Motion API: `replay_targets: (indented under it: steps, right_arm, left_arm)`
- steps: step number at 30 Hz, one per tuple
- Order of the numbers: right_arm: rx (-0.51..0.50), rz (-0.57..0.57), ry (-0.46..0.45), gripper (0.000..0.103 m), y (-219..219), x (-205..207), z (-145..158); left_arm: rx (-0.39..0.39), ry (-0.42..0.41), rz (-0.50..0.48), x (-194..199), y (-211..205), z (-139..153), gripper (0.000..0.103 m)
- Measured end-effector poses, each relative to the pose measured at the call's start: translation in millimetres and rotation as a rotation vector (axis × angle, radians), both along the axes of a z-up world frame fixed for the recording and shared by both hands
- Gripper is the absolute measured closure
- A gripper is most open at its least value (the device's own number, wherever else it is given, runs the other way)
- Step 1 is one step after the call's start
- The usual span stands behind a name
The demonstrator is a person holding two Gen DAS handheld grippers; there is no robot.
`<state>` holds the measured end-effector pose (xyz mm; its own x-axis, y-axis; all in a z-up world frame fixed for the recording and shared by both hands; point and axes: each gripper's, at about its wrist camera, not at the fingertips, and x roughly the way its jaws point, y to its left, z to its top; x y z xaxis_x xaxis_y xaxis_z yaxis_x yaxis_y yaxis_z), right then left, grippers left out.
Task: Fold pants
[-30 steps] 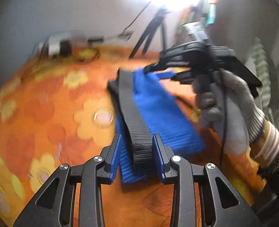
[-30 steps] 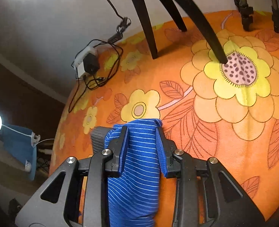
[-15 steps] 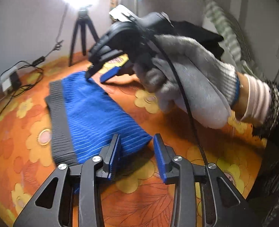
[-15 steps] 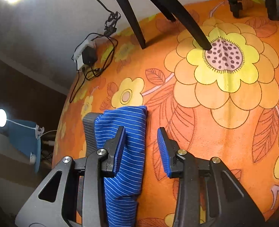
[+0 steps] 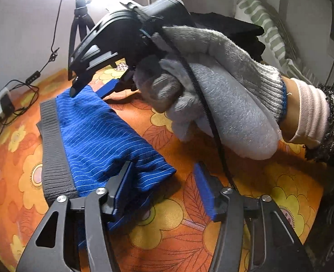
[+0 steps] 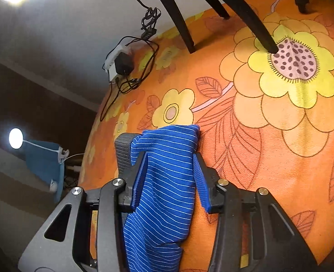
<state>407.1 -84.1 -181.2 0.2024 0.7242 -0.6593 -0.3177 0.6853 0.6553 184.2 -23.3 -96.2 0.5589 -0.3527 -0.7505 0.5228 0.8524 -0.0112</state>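
Orange floral cloth (image 6: 268, 158) covers the surface. White power strip (image 6: 112, 62) with black adapter (image 6: 123, 63) and tangled cables near wall. Black tripod legs (image 6: 253, 20) stand on the cloth. Green-striped pillow (image 5: 264, 29) at back.

Pants (image 5: 103, 140) lie on the cloth (image 5: 171, 226), tripod (image 5: 80, 22) behind.

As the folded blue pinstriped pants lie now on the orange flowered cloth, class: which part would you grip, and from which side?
Probably the grey ribbed waistband: it runs as one thick, straight edge along the blue pinstriped pants, on the side away from the gloved hand. Come in low from that side, over bare orange flowered cloth, and pinch across the stacked layers.
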Motion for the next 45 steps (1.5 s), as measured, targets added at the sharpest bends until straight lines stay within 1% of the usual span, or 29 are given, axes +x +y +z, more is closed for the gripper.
replay_targets:
  steps: [2, 7, 9, 12, 14, 15, 16, 17, 18, 19, 20, 21, 22, 24, 27, 30, 32, 34, 35, 40, 45]
  right_arm:
    - [0.017, 0.006, 0.009, 0.059, -1, 1, -2]
    - [0.013, 0.025, -0.002, 0.059, 0, 1, -2]
    - [0.01, 0.029, -0.002, 0.059, 2, 2, -2]
    - [0.003, 0.032, -0.007, 0.059, 6, 2, -2]
    - [-0.009, 0.031, -0.02, 0.06, 9, 0, -1]
    - [-0.014, 0.031, -0.026, 0.06, 10, 0, -1]
    - [-0.021, 0.029, -0.031, 0.06, 11, -1, -1]
    - [-0.028, 0.022, -0.031, 0.064, 12, -1, -1]
    - [-0.03, 0.017, -0.028, 0.072, 11, 0, -3]
    - [-0.03, 0.003, -0.022, 0.076, 10, 1, -5]
    - [-0.026, -0.01, -0.014, 0.083, 9, 2, -7]
    - [-0.022, -0.018, -0.007, 0.088, 7, 3, -9]
    - [-0.014, -0.026, 0.0, 0.089, 6, 4, -10]
    - [-0.004, -0.044, 0.013, 0.091, 5, 5, -12]
    - [-0.001, -0.072, 0.023, 0.092, 6, 5, -10]
    - [-0.014, -0.081, -0.004, 0.093, 9, 0, -1]
    - [-0.024, -0.08, -0.034, 0.093, 12, -4, 9]
    - [-0.027, -0.079, -0.071, 0.093, 14, -10, 25]
    - [-0.029, -0.078, -0.09, 0.093, 14, -13, 34]
    - [-0.054, -0.064, -0.175, 0.093, 12, -27, 76]
    - [-0.067, -0.063, -0.239, 0.094, -1, -40, 108]
  left_arm:
    - [0.015, -0.004, -0.005, 0, -2, -1, 0.057]
    - [0.024, -0.004, -0.018, 2, -3, -1, 0.059]
    - [0.052, -0.014, -0.023, 1, -7, -2, 0.059]
    - [0.126, -0.044, -0.026, -1, -18, -5, 0.059]
    - [0.143, -0.057, -0.025, -1, -21, -5, 0.059]
    - [0.141, -0.057, -0.021, 0, -20, -5, 0.061]
    - [0.145, -0.065, -0.002, 2, -18, -4, 0.078]
    - [0.136, -0.065, 0.014, 5, -15, -3, 0.093]
    - [0.1, -0.05, 0.021, 8, -8, -2, 0.094]
    - [0.049, -0.027, 0.028, 11, 0, -1, 0.095]
    - [0.012, -0.013, 0.041, 14, 6, 0, 0.096]
    - [-0.026, -0.001, 0.054, 15, 12, 2, 0.096]
    - [-0.072, 0.016, 0.073, 16, 18, 3, 0.096]
    - [-0.119, 0.03, 0.081, 15, 24, 5, 0.097]
    - [-0.143, 0.01, 0.079, 5, 26, 13, 0.098]
    - [-0.192, -0.013, 0.092, -1, 37, 28, 0.098]
    - [-0.226, -0.02, 0.102, 2, 45, 36, 0.098]
    - [-0.281, -0.022, 0.118, 1, 55, 46, 0.098]
    - [-0.295, -0.026, 0.122, 0, 56, 48, 0.098]
    - [-0.335, -0.045, 0.108, -6, 53, 61, 0.099]
    - [-0.36, -0.081, 0.058, -7, 30, 79, 0.099]
